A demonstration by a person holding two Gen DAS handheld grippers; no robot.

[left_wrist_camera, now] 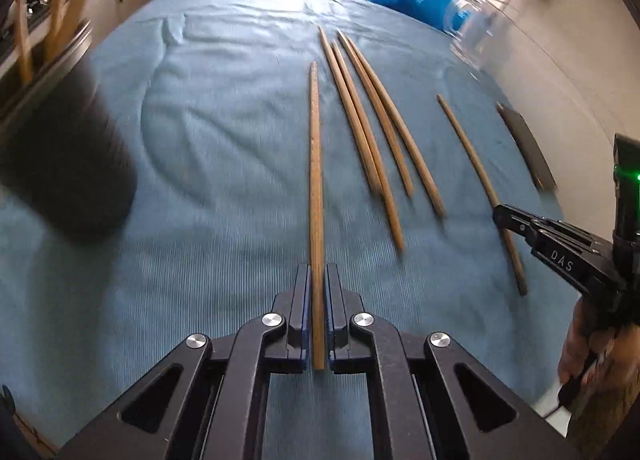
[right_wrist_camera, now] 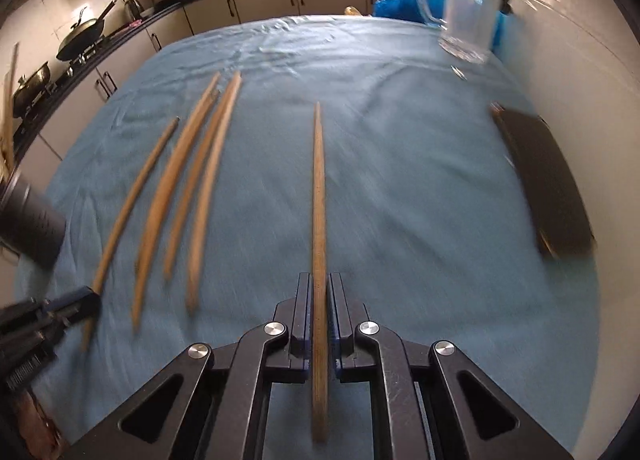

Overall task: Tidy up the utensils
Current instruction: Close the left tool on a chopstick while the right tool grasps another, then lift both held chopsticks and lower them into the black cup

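The left hand-held gripper [left_wrist_camera: 319,280] is closed on a wooden chopstick [left_wrist_camera: 315,164], which runs straight ahead from between its fingers over the blue cloth [left_wrist_camera: 224,108] covering the surface. To its forward right, four loose chopsticks [left_wrist_camera: 372,128] lie on the cloth in a close group, some touching or crossing near their ends. Ahead and to its left stands a black utensil holder [left_wrist_camera: 68,164] with wooden sticks rising from it; motion blur hides its details.

The right hand-held gripper [right_wrist_camera: 319,292] likewise clamps a single chopstick [right_wrist_camera: 319,200] between its fingers, pointing forward along them. In the left wrist view this gripper [left_wrist_camera: 505,215] shows at the right edge, with its chopstick [left_wrist_camera: 476,176] angled across the cloth. From the right gripper, the group of four lies to the forward left, and the left gripper [right_wrist_camera: 80,302] appears at the lower left with its own chopstick. A dark flat object [right_wrist_camera: 548,180] rests to its forward right near the cloth's edge. Farther ahead on the right stands a clear glass pitcher [right_wrist_camera: 468,12], beside a blue plastic bag [right_wrist_camera: 404,0].
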